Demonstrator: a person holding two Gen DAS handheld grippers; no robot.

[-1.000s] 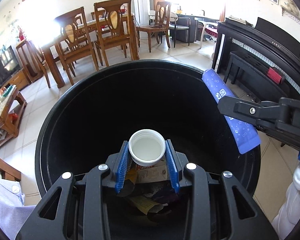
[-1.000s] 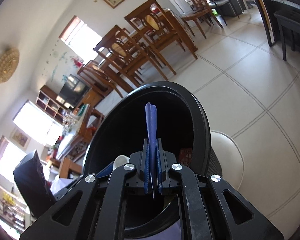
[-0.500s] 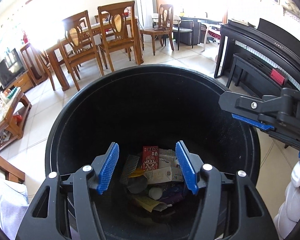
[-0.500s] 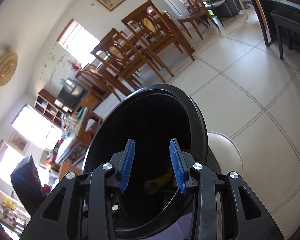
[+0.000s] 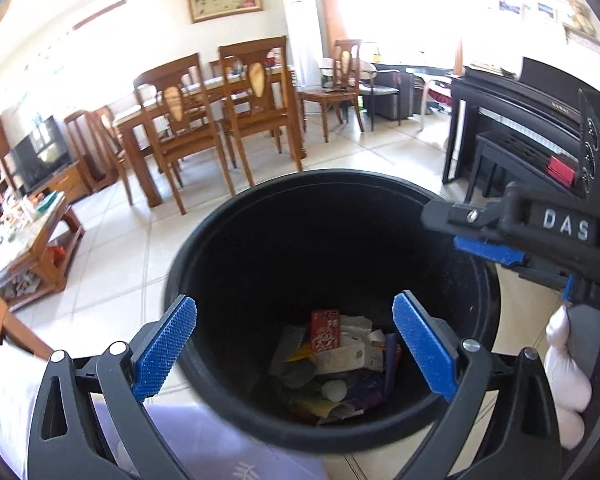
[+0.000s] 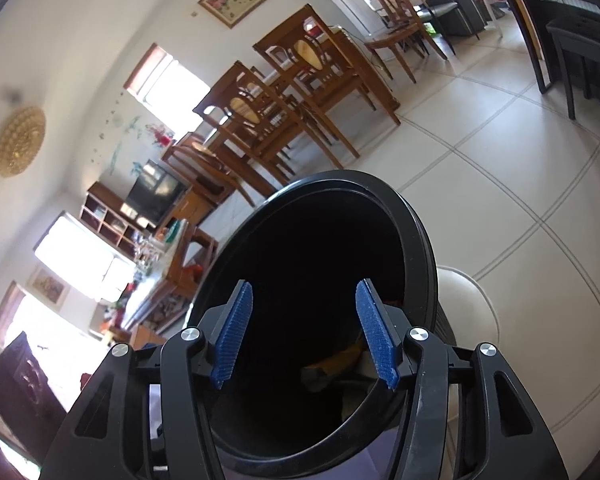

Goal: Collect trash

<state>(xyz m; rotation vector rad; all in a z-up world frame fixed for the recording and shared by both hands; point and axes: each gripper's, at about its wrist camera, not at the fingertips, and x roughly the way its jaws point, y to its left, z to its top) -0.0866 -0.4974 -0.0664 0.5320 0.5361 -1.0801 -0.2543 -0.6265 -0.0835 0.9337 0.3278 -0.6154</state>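
Both grippers hang over the mouth of a black trash bin (image 5: 260, 220) that stands on the pale tiled floor (image 5: 132, 248). The left gripper (image 5: 296, 344) tilts down into the bin from its near edge, and its jaws have just been opening: the blue pads (image 5: 166, 346) now stand wide apart with nothing between them. Straight below, at the bottom of the bin, lies the collected trash (image 5: 340, 356): a red packet, white paper wrappers, a white bottle cap and some purple and yellow scraps.

The right gripper (image 6: 305, 332) comes in from the right side of the bin, also angled downward, with a white-gloved hand (image 5: 568, 380) below its body. Its jaws have also just been opening and the blue pads are apart, empty. Through its gap the bin's dark inside shows, with what looks like a yellowish scrap low down, though that part is too dim to be sure. Wooden dining chairs (image 5: 188, 120) stand farther off, a black piano (image 5: 532, 120) to the far right.
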